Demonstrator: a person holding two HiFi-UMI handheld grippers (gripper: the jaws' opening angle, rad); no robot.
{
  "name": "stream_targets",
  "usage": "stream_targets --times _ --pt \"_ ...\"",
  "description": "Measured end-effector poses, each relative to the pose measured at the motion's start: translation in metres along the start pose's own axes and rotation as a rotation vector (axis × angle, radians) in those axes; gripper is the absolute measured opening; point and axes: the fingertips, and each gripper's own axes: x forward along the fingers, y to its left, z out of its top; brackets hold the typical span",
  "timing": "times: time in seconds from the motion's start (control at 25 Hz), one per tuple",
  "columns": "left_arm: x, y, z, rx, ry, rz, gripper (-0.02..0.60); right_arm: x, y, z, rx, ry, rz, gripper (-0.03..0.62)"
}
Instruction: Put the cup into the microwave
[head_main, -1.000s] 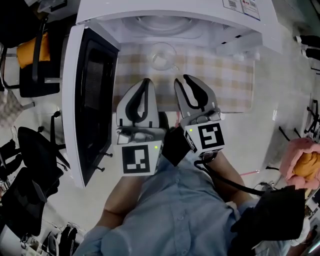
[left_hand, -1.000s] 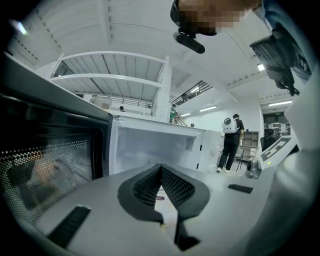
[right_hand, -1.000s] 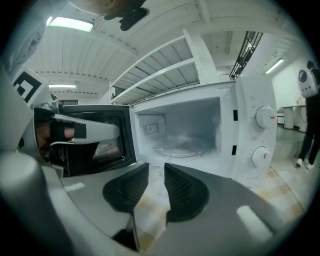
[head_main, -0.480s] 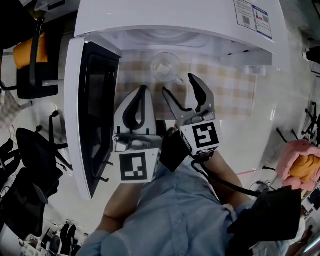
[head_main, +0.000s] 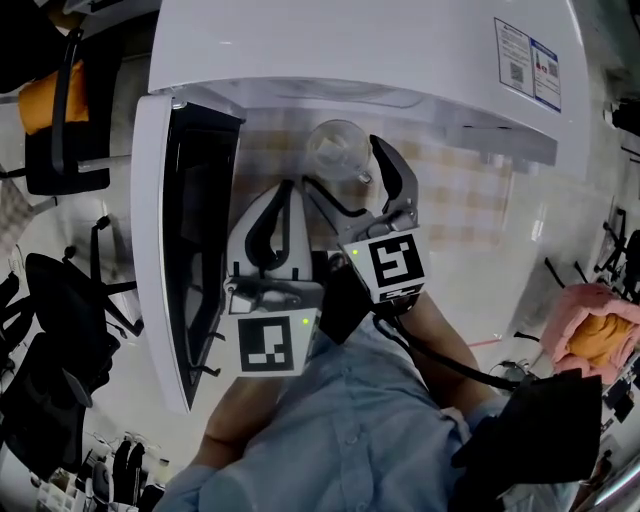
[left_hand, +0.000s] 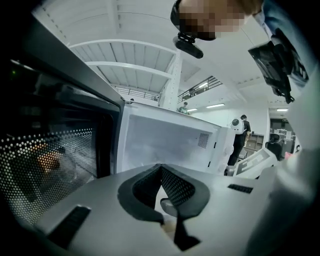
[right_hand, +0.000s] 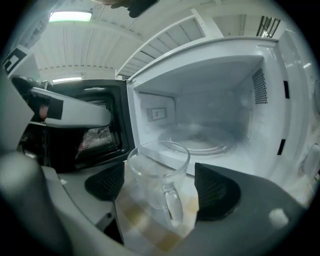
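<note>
A clear glass cup (head_main: 335, 148) with a handle stands on a checked cloth (head_main: 455, 185) in front of the open white microwave (head_main: 340, 50). My right gripper (head_main: 342, 165) has just been opening its jaws. They now stand wide, one on each side of the cup (right_hand: 157, 175), and the pads (right_hand: 215, 192) do not touch it. The cup's handle faces the right gripper view's camera. My left gripper (head_main: 287, 188) sits shut and empty to the left of the cup, beside the open black door (head_main: 195, 230). In its own view the left gripper (left_hand: 161, 169) points at the microwave's cavity (left_hand: 165, 142).
The door (right_hand: 75, 135) swings out to the left. A glass turntable (right_hand: 205, 140) lies inside the cavity. Black chairs (head_main: 60, 300) and an orange cushion (head_main: 40, 95) are at the left, a pink bundle (head_main: 595, 330) at the right. A person (left_hand: 240, 135) stands far off.
Both grippers have moved forward toward the microwave. The right jaws went from nearly shut to wide open and now flank the cup. The left gripper stayed shut.
</note>
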Motion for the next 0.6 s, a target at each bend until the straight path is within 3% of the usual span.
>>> stream_targets --times 0.6 --pt "0.007 0.024 -0.001 -0.026 0.023 0.039 0.008 0.035 -0.003 0.0 -0.081 0.03 0.008 0.409"
